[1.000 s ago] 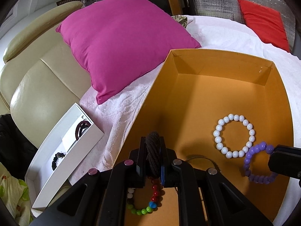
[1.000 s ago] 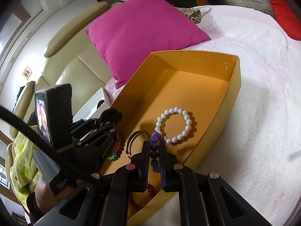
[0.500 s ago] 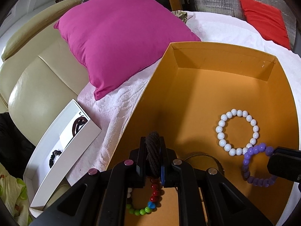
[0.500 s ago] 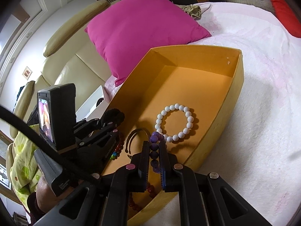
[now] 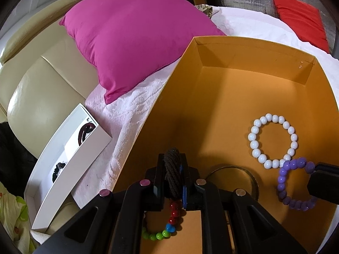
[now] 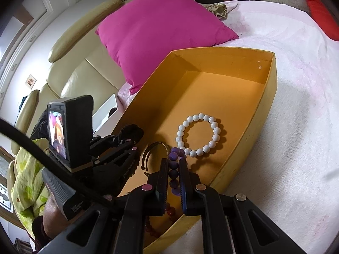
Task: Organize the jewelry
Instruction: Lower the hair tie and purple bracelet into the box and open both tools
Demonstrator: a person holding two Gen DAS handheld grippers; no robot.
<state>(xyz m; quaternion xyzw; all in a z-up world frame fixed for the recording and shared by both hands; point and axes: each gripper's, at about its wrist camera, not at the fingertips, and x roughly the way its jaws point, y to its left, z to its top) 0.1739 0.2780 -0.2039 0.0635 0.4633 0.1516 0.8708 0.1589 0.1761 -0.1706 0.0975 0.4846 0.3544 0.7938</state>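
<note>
Two grippers work over the orange box (image 5: 243,97): left gripper (image 5: 172,169) pinches a dark braided band (image 5: 172,173), right gripper (image 6: 173,169) grips a purple bracelet (image 6: 173,167).

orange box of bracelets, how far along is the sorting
Looks done: the white bead bracelet and a thin bangle lie in the orange box. In hand: left gripper clamps a dark braided band; right gripper clamps the purple bead bracelet. Left: setting both down.
</note>
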